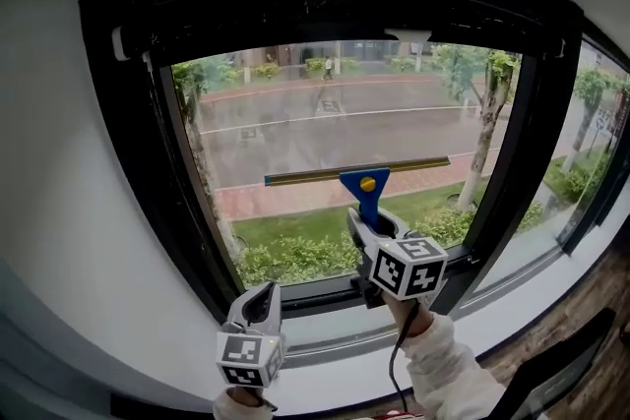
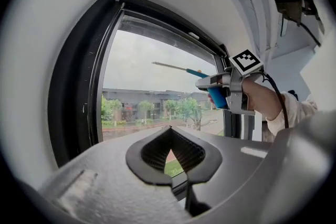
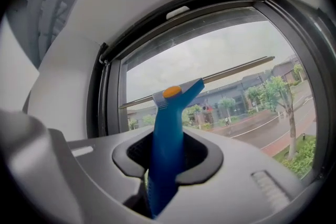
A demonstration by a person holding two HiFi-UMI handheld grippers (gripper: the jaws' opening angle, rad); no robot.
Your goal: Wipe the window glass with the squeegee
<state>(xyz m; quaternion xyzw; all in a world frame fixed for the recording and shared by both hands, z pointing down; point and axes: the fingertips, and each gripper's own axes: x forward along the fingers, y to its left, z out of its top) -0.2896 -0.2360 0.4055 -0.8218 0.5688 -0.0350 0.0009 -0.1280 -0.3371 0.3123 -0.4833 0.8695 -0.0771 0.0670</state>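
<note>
"Which one had the blue-handled squeegee (image 1: 366,196) (image 3: 167,134) with the orange button and long metal blade?"

"The right gripper (image 1: 372,227) (image 3: 168,157). Its fingers were clamped on the handle, and the blade lay level across the black-framed window glass (image 1: 295,128) just beyond the fingertips."

"And the left gripper (image 1: 259,306) (image 2: 170,157)?"

"It was lower down, off to the left side, with its fingers drawn together on nothing."

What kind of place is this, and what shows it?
Likely a room above street level: the black-framed window looks down on a road and trees, with white wall beside it.
</note>
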